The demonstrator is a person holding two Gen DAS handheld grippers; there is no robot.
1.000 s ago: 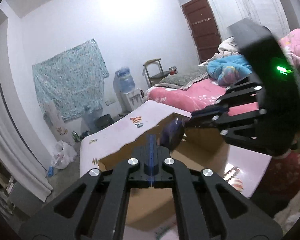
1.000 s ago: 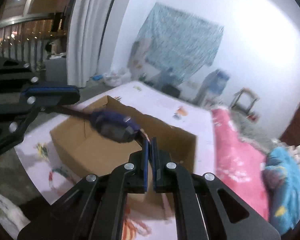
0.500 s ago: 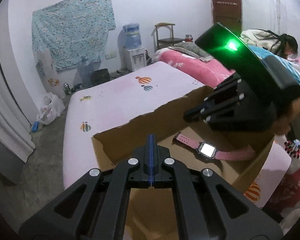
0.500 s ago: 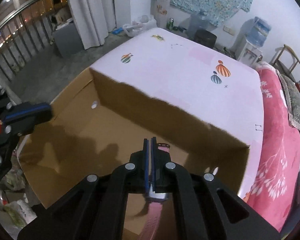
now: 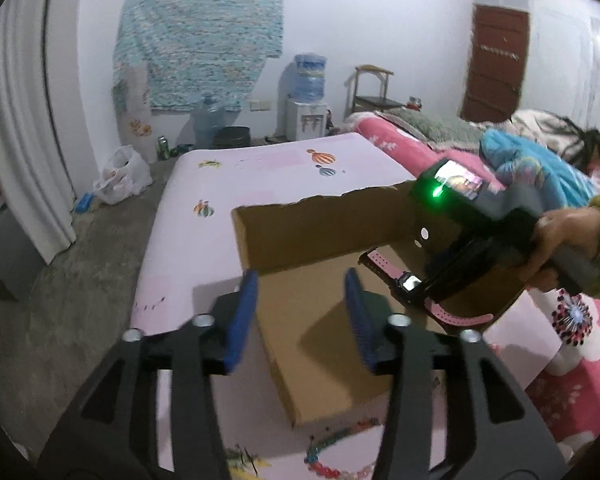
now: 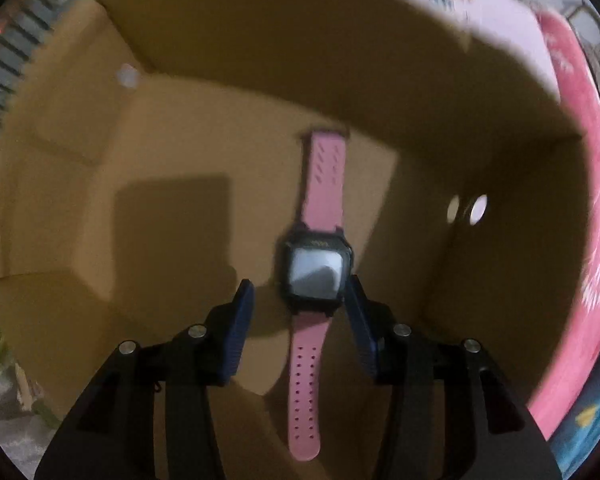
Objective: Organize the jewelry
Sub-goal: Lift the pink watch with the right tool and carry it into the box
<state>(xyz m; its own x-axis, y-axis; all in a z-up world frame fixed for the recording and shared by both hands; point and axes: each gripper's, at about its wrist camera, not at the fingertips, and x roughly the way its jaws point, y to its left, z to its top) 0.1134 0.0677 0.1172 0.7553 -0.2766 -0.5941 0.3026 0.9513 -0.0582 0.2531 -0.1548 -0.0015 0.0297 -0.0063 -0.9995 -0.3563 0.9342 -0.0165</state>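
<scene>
The left gripper (image 5: 300, 312) is opening, nothing between its jaws, over a cardboard box (image 5: 320, 232) on the pink desk (image 5: 260, 168). Inside lies a pink watch (image 5: 410, 282).

The right gripper (image 6: 300, 312), pointed down into the box (image 6: 180, 160), is opening; the watch (image 6: 314, 270) lies flat between its jaws, ungripped. No writing is readable.

Water dispenser (image 5: 307, 102), chair (image 5: 374, 88), door (image 5: 494, 64)

Matt cardboard box (image 6: 180, 208), watch (image 6: 314, 268) w/ glossy screen, pink rubbery strap, tongs' ribbed blue pads (image 6: 238, 332)
</scene>
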